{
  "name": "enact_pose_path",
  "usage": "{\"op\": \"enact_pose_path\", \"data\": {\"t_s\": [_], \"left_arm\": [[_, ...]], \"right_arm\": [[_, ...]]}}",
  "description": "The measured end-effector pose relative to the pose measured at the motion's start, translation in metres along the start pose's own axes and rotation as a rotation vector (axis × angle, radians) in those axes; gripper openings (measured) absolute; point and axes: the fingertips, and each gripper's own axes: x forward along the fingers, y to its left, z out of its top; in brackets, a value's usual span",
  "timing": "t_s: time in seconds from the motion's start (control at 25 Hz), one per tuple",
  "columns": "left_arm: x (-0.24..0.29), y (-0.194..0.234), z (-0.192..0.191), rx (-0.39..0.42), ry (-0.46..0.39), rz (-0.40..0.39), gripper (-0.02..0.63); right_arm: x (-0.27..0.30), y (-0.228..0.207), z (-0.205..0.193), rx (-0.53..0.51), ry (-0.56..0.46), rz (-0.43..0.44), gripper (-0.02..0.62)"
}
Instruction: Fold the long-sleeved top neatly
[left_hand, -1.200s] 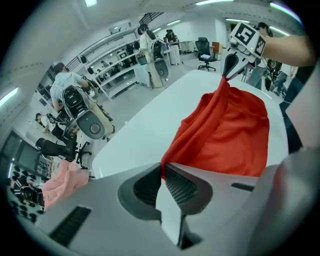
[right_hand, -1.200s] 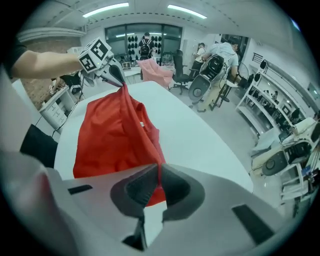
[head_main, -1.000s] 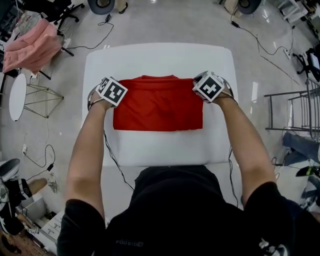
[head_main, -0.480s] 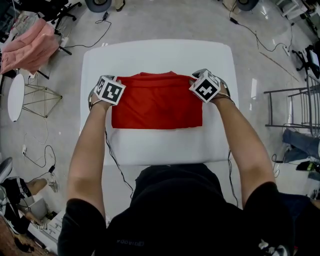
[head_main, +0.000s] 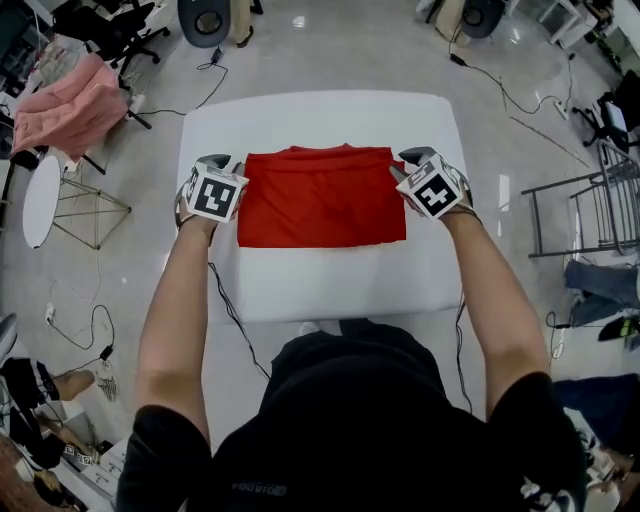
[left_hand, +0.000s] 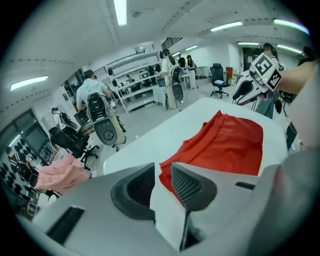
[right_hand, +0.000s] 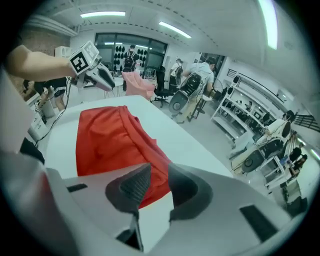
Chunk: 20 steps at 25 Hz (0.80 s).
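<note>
The left hand-held gripper (left_hand: 161, 182) and right hand-held gripper (right_hand: 159, 184) have just been opening and gape empty. The red top (head_main: 322, 195) lies free at centre frame, so this fold seems done.

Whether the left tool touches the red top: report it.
Cannot tell. Left gripper view: the left tool, jaws just opened, frames bare table and the red top, but one pad hides its edge.

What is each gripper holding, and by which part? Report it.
Nothing is held. The left gripper and right gripper have just been opening; both stand open, pinching no cloth. The top lies folded on the table.
</note>
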Motion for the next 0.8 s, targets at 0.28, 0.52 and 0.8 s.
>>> {"op": "enact_pose_path", "data": {"t_s": [0.28, 0.52, 0.8], "left_arm": [[-0.073, -0.037, -0.009, -0.158, -0.187, -0.088, 0.038], [-0.121, -0.065, -0.040, -0.251, -0.276, -0.150, 0.012], [-0.165, -0.111, -0.091, -0.259, -0.308, -0.195, 0.012]], "right_arm": [[-0.071, 0.058, 0.023, 0.121, -0.187, -0.029, 0.036], [-0.118, 0.117, 0.031, 0.194, -0.301, -0.035, 0.005], [-0.143, 0.191, 0.010, 0.400, -0.392, 0.046, 0.003]]}}
